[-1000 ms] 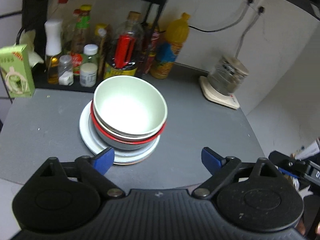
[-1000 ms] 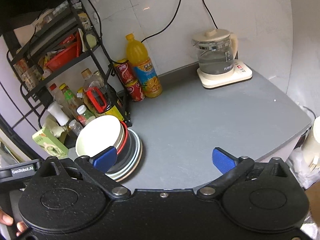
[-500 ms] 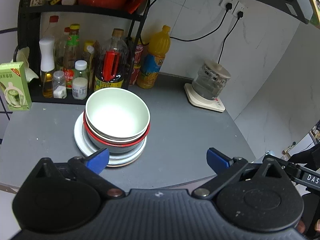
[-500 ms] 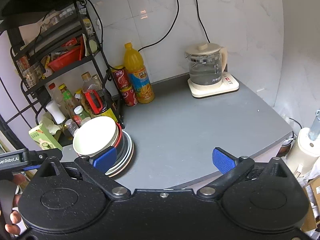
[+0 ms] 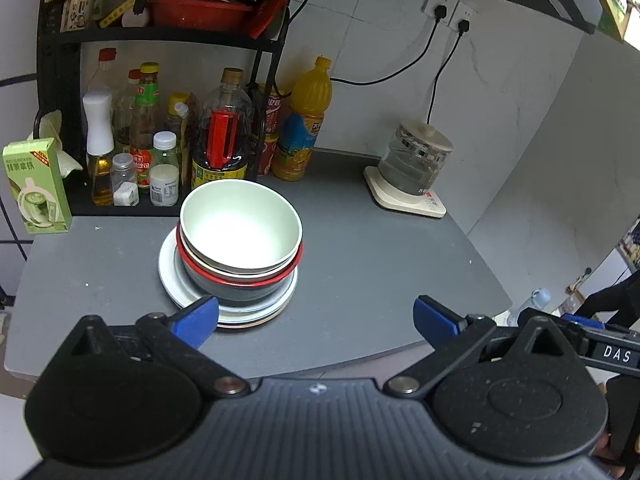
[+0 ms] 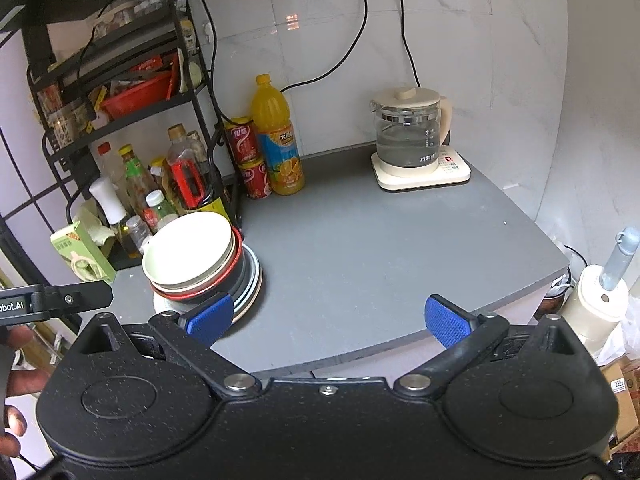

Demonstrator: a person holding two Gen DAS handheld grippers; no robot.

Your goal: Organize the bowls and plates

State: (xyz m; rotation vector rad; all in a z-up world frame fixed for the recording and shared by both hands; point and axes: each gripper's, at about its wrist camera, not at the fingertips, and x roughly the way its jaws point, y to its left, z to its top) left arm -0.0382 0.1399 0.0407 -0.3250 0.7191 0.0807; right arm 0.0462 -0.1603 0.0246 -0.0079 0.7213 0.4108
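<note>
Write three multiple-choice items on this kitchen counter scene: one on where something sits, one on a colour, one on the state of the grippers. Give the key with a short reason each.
1. Where does the glass kettle stand?
A. On a cream base at the back right of the counter
B. On the rack shelf
C. Inside the top bowl

2. What colour is the rim of the bowl directly under the two pale ones?
A. Blue
B. Red
C. Yellow

3. How are the left gripper and right gripper set?
A. Both shut on plates
B. Left shut on a bowl, right open
C. Both open and holding nothing

Key: 1 A, the kettle sits on its base by the wall. 2 B, a red edge rings the stack. 3 C, each shows a wide gap between its blue pads.
</note>
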